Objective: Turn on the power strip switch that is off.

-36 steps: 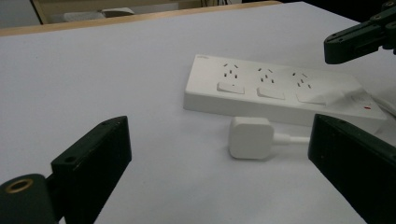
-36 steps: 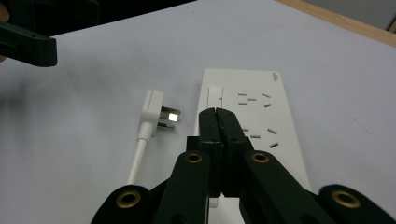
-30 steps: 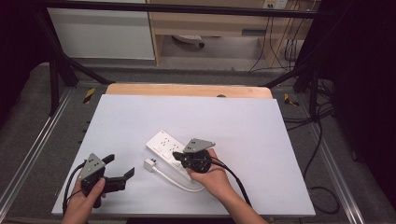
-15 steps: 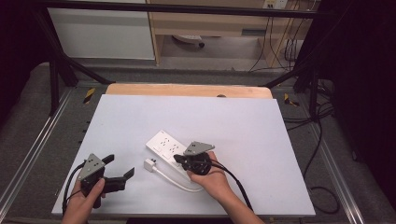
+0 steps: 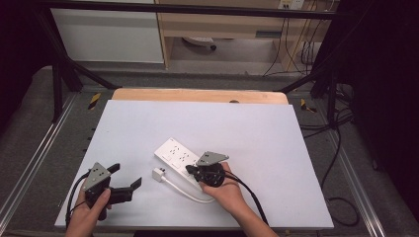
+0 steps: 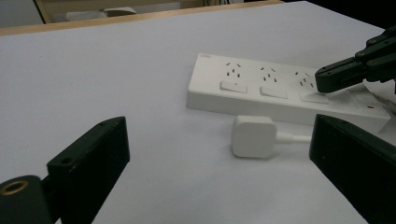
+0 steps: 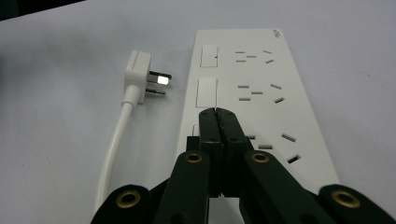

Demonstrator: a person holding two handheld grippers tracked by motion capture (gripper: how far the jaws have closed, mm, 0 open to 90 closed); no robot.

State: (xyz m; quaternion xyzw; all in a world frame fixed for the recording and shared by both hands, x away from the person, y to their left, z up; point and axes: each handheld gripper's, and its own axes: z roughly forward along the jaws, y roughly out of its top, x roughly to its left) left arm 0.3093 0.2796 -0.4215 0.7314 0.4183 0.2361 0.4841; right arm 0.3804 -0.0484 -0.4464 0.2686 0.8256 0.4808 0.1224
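Observation:
A white power strip [image 5: 173, 150] with three sockets and three rocker switches lies on the white table [image 5: 257, 133]. Its white plug [image 5: 157, 174] rests on its side just in front, prongs showing [image 7: 159, 79], and the cable [image 7: 114, 149] curves back to the strip. My right gripper [image 5: 189, 170] is shut with nothing between the jaws. Its tips [image 7: 217, 114] sit over the nearest rocker switch of the power strip [image 7: 261, 84], and I cannot tell if they touch it. My left gripper [image 5: 124, 176] is open, low over the table, with the plug [image 6: 254, 135] ahead between its jaws.
The power strip [image 6: 261, 86] lies beyond the plug, with the right gripper's tip [image 6: 345, 72] at its right end. A wooden strip [image 5: 197, 95] borders the table's far edge. Metal rails and floor cables [image 5: 336, 148] run along both sides.
My right gripper has shifted slightly down onto the strip's near end. The left gripper, plug and strip have not moved.

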